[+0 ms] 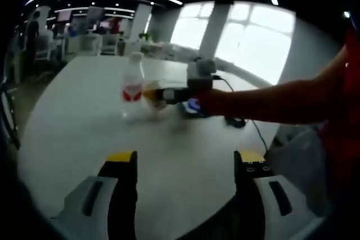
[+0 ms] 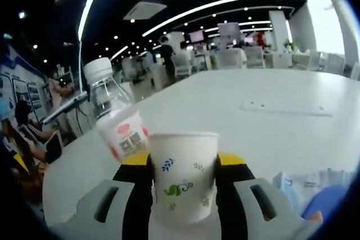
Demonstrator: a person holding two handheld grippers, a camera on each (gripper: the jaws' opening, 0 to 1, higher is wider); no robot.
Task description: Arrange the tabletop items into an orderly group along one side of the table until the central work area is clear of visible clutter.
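Observation:
A white paper cup with a leaf print stands upright between the jaws of my right gripper, which is shut on it. Just behind it stands a clear water bottle with a white cap and red label. In the left gripper view my left gripper hangs open over bare white table, nothing between its jaws. Farther off there, the right gripper reaches in from the right on a red-sleeved arm, holding the cup beside the bottle.
A dark flat item with a blue glow and a black cable lie behind the right gripper. A pale blue packet sits at the right gripper's side. People sit at the table's left edge; chairs and tables stand beyond.

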